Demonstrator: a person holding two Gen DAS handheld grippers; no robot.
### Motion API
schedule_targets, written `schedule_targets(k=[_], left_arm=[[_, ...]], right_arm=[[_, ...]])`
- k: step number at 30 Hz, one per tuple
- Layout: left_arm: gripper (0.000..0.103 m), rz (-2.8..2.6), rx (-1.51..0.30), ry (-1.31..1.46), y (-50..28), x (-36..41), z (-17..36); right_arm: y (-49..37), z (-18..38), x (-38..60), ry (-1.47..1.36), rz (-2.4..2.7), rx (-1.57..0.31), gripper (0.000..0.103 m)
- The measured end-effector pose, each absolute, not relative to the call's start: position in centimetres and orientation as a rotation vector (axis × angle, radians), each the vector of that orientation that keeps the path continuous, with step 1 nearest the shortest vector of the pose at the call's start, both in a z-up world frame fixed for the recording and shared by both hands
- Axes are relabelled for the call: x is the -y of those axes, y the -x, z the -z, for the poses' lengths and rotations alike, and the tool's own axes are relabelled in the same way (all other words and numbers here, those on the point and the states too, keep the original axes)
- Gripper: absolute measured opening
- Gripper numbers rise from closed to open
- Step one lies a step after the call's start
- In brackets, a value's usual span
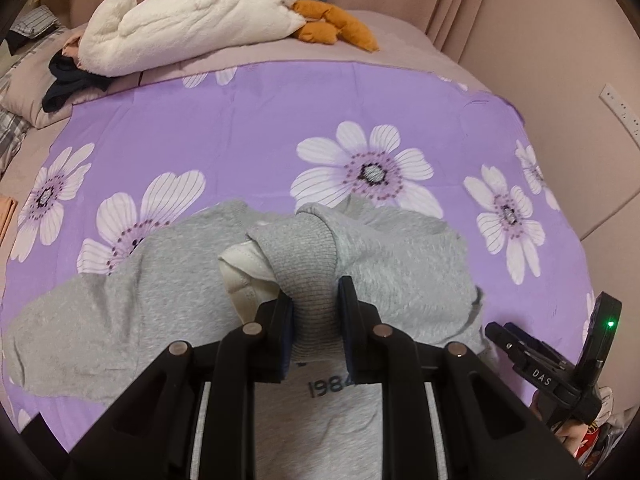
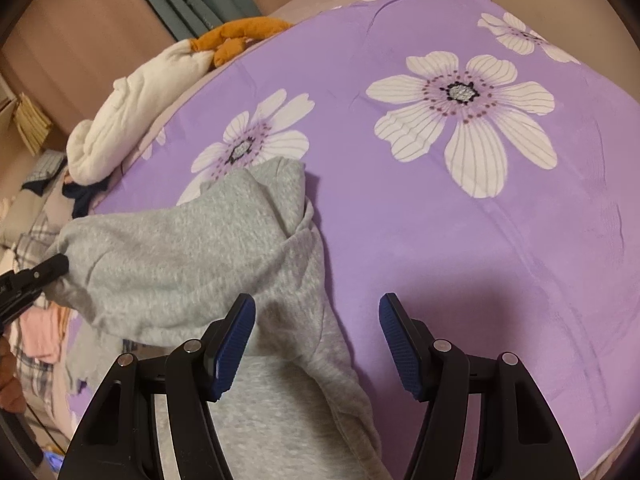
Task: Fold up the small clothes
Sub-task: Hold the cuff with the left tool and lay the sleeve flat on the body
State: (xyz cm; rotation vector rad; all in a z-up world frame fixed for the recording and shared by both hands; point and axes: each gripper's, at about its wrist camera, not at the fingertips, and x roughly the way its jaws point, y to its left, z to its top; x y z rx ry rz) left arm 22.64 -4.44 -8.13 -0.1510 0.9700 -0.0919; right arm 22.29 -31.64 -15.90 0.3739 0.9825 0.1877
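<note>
Here the left gripper (image 1: 314, 320) pinches the ribbed cuff (image 1: 304, 256) of the grey sweatshirt (image 1: 120, 304), which lies crumpled on the purple flowered sheet (image 1: 240, 128); only the left wrist view shows the print "1984" on the grey cloth and the letters "DAS" on the right gripper (image 1: 496, 332) at the side. Only the right wrist view shows the right gripper (image 2: 316, 340) with its blue pads (image 2: 234, 344) spread wide and holding nothing, its left pad over the edge of the sweatshirt (image 2: 172, 264).

Your left hand-held gripper (image 1: 314, 312) is clamping down on fabric, while your right hand-held gripper (image 2: 316, 344) is hovering, jaws spread wide.
</note>
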Motion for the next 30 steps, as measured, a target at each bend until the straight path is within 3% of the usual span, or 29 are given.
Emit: schedule_targets(k=[30], left_arm=[[0.022,-0.002,-1.09,0.171,-22.1,0.2,13.1]], right_arm=[[-23.6,18.7,28.7,-0.244,-0.119,-1.051,0.065]])
